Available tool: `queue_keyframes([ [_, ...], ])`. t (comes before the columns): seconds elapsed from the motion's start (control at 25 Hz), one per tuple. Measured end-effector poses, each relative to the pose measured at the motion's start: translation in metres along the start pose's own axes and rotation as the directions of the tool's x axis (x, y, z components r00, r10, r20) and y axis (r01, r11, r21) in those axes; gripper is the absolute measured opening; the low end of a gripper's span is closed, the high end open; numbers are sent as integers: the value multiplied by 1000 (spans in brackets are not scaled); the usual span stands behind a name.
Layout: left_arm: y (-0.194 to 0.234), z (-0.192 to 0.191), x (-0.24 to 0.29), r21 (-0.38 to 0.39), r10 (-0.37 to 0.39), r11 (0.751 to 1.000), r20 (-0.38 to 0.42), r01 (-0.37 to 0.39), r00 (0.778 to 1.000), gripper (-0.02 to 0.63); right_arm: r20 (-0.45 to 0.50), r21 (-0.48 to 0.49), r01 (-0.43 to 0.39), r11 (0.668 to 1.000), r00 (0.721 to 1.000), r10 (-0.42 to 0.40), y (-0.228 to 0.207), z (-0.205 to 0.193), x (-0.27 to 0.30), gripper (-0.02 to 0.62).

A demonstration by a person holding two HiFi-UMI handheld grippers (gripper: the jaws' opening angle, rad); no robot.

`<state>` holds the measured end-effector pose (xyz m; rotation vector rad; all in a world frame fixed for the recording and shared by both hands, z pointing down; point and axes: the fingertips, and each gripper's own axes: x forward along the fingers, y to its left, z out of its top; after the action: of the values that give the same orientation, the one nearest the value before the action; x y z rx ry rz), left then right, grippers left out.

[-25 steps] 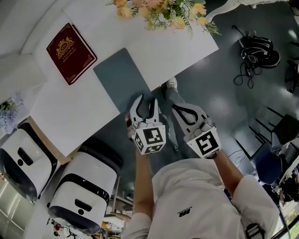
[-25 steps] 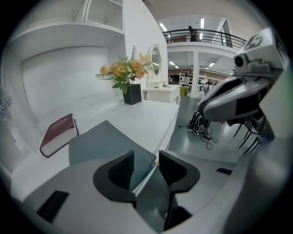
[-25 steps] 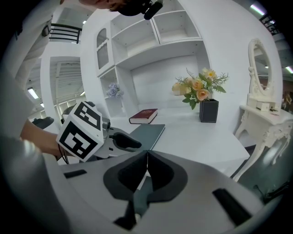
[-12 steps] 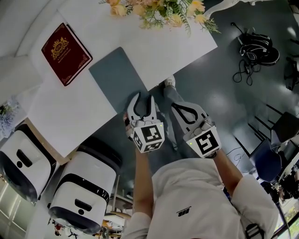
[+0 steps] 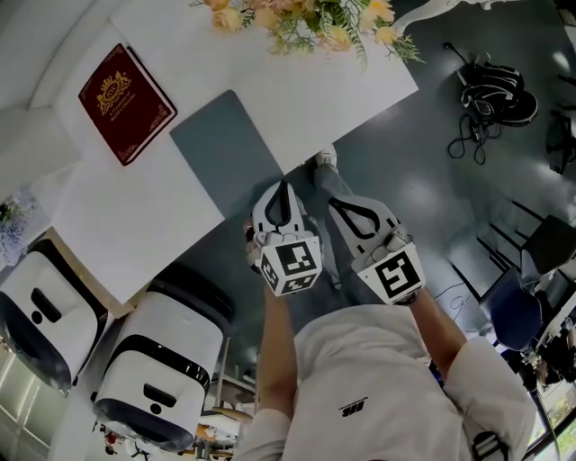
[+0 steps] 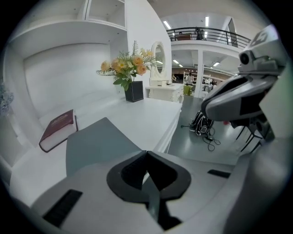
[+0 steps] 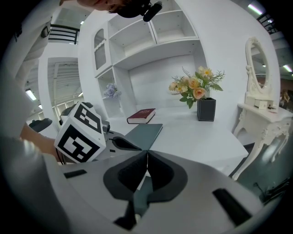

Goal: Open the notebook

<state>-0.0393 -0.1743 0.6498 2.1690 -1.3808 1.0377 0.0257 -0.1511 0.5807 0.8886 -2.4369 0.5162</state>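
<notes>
A dark red notebook (image 5: 126, 103) with gold ornament lies shut on the white table (image 5: 333, 85), at its far left; it also shows in the left gripper view (image 6: 58, 129) and the right gripper view (image 7: 141, 115). A flat grey-blue book or pad (image 5: 229, 149) lies shut at the table's near edge. My left gripper (image 5: 283, 185) hovers just off that edge, jaws shut on nothing, pointing at the grey pad (image 6: 98, 145). Beside it, my right gripper (image 5: 331, 203) is over the floor, also shut and empty. The left gripper's marker cube (image 7: 81, 132) appears in the right gripper view.
A dark vase of yellow and peach flowers (image 5: 306, 22) stands at the table's far side. Two white machines (image 5: 166, 369) stand left of the person. Cables and a headset (image 5: 490, 99) lie on the grey floor. A white dressing table with mirror (image 7: 261, 105) stands to the right.
The left gripper's jaws, open in both earlier frames, have shut. Both grippers stay in about the same place; the right one has not changed.
</notes>
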Motion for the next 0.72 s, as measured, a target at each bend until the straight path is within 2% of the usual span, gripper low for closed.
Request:
queue_keyframes([
  [0.72, 14, 28, -41, -92, -1, 996, 105, 11, 995, 0, 20, -40, -17, 999, 1000, 18, 22, 19, 1, -3],
])
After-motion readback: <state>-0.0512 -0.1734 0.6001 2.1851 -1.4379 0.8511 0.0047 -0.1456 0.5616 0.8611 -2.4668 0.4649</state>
